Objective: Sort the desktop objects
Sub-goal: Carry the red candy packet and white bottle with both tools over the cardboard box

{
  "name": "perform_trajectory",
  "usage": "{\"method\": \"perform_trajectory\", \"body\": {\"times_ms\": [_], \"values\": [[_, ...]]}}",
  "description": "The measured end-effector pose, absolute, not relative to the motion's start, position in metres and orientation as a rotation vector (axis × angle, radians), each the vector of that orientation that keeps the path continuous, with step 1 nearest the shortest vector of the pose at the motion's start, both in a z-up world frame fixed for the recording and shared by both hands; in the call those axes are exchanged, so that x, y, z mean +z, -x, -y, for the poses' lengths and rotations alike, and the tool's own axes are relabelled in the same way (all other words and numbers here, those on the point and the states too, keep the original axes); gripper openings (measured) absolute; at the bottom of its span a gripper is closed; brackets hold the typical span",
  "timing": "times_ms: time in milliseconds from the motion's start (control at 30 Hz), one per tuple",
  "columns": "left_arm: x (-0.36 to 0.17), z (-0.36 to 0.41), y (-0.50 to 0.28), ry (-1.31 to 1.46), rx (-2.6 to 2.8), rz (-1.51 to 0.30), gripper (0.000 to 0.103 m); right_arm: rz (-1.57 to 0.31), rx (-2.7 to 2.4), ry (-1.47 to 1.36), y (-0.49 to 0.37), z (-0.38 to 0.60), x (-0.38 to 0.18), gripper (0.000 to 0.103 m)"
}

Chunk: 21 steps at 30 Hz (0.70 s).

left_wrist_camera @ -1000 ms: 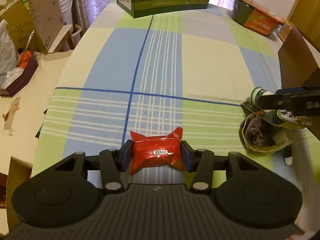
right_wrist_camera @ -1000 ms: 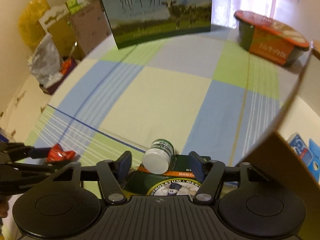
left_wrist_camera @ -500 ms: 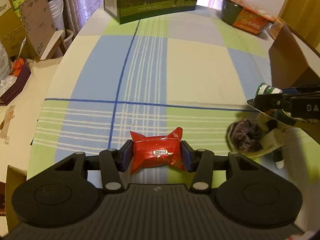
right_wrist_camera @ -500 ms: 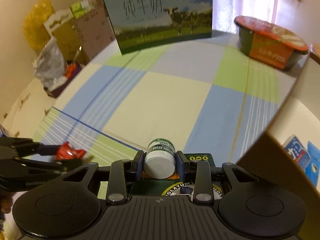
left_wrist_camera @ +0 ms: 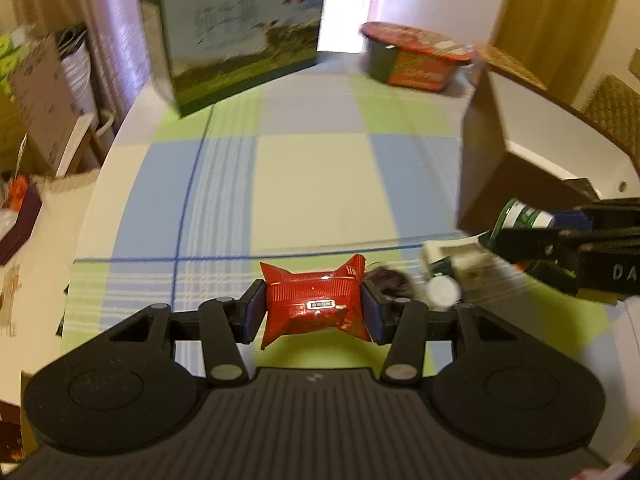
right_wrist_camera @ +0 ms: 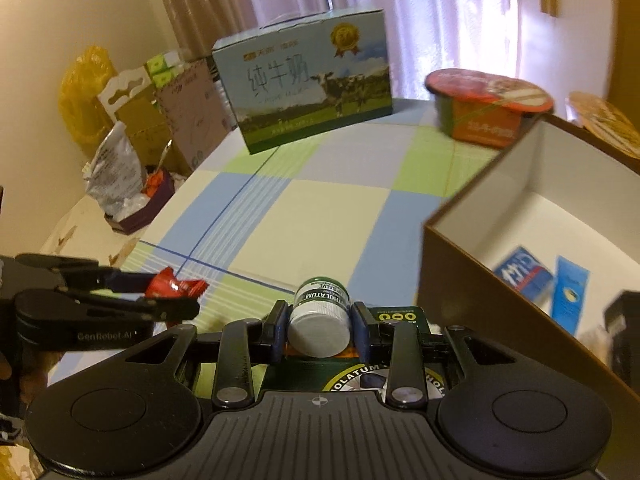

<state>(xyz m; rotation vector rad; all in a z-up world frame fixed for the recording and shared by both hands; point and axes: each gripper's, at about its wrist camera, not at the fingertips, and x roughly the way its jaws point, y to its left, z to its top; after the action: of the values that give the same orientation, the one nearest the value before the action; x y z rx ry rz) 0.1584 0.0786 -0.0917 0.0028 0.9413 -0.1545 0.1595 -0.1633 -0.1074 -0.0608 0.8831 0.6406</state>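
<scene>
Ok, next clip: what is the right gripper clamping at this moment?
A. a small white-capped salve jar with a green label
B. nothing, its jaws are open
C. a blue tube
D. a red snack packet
A. In the right wrist view the right gripper has its jaws closed on the sides of the white-capped salve jar; the red snack packet is clamped in the left gripper instead.

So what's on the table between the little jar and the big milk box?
Nothing. In the right wrist view, only bare checked tablecloth lies between the jar, held in the right gripper's fingers, and the milk box.
</scene>
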Motion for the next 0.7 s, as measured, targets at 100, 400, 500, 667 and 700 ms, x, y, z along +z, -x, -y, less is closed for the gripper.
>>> {"method": "perform_trajectory", "body": {"times_ms": [100,400,500,667,700], "values": [[-0.081,-0.062,-0.156,-0.024,-0.185,-0.919,0.045,-0.868,0.616,0.044,-0.154,0.178,-0.1,0.031],[-0.053,-0.005,-0.154,-0.076,-0.283,-0.848,0.045,-0.783,0.531,0.02,-0.136,0.23,-0.07,0.031],[-0.045,0.017,-0.154,-0.094,-0.32,-0.829,0.045,-0.766,0.494,0.01,-0.134,0.249,-0.064,0.031],[-0.035,0.055,-0.157,-0.127,-0.381,-0.803,0.045,-0.746,0.437,-0.007,-0.133,0.281,-0.057,0.031],[-0.034,0.063,-0.158,-0.132,-0.393,-0.797,0.045,-0.742,0.425,-0.012,-0.133,0.287,-0.056,0.031]]}}
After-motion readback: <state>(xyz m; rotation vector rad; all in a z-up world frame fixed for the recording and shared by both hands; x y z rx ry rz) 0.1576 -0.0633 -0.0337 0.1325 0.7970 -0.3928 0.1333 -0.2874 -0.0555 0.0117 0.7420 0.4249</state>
